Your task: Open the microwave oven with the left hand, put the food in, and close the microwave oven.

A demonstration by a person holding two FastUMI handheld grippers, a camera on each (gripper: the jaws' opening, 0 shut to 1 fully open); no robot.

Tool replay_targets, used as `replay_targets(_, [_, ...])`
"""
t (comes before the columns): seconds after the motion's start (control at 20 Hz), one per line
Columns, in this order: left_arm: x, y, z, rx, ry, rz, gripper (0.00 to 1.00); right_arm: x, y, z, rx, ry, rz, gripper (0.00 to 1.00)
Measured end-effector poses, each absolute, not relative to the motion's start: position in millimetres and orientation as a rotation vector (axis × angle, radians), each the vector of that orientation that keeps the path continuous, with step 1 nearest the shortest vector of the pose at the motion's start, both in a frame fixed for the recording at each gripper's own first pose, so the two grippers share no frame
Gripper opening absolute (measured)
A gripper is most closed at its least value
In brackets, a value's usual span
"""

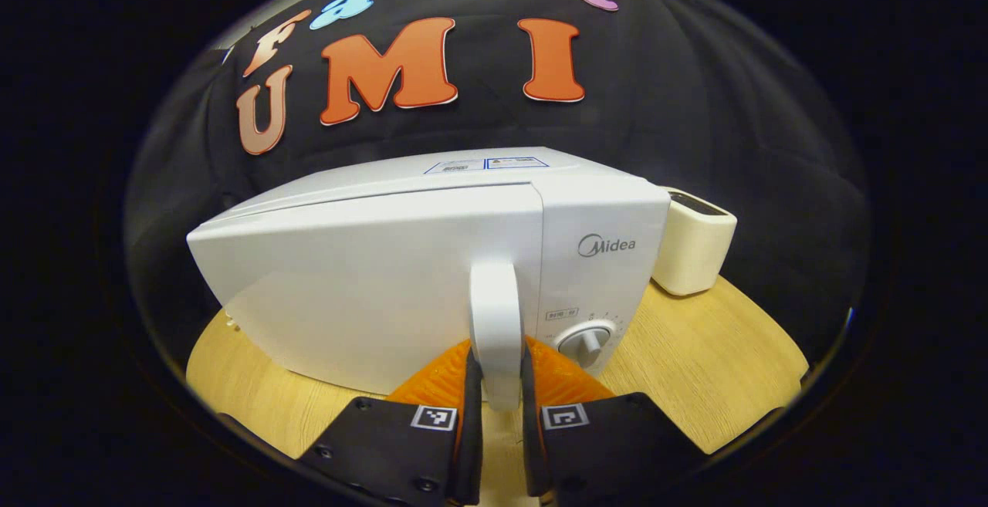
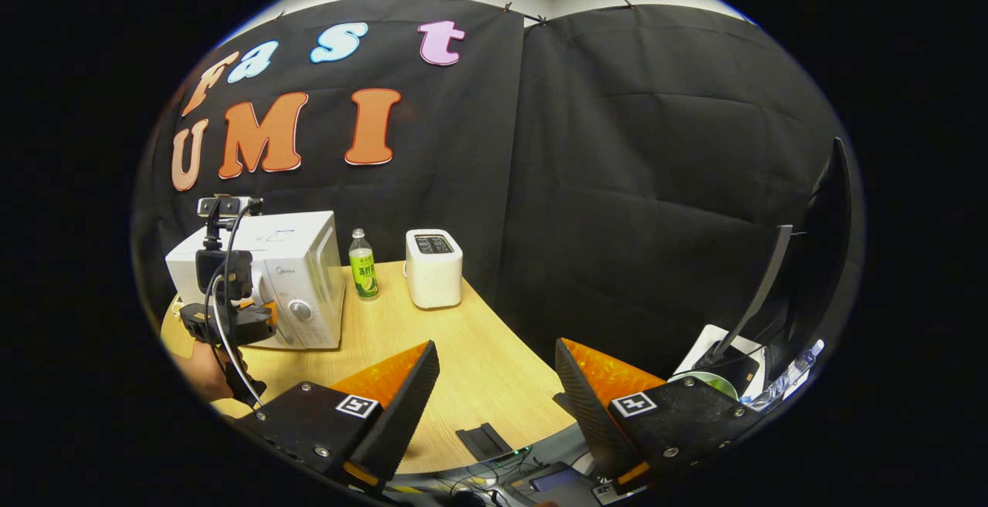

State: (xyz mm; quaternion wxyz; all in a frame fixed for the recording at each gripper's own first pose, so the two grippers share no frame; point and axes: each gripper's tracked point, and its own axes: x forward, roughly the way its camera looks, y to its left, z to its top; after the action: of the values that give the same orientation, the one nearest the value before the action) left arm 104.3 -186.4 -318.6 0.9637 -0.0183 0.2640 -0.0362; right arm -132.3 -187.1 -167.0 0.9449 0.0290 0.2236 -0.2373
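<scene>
The left gripper [image 1: 498, 383] clamps its fingers on the white door handle [image 1: 495, 314] of the microwave oven [image 1: 370, 275], which stands near the tabletop's [image 2: 463, 353] left rear edge. The right gripper [image 2: 494, 383] hangs wide and unloaded above the front edge, toaster [image 2: 433, 266] and bottle [image 2: 362, 264] beyond.

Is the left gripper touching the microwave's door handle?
Touching. In the left gripper view, the left gripper has both fingers pressed against the sides of the white door handle of the microwave, with no gap visible.

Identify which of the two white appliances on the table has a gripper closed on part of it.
The microwave: the left gripper clamps its door handle. The smaller toaster stands untouched.
</scene>
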Motion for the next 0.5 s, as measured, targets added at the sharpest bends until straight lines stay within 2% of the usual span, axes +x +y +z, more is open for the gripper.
replay_targets(0.15, [105.3, -187.5, -319.1, -0.028, 0.541, -0.092, 0.18, -136.3, -181.2, -172.2, 0.061, 0.476, -0.458, 0.93])
replay_targets(0.45, [102.2, -187.3, -318.8, 0.001, 0.559, -0.082, 0.18, -138.9, -176.2, -174.4, 0.062, 0.486, -0.411, 0.93])
replay_targets(0.5, [101.3, -186.8, -318.9, 0.001, 0.562, -0.081, 0.13, -139.3, -177.0, -175.7, 0.066, 0.489, -0.405, 0.93])
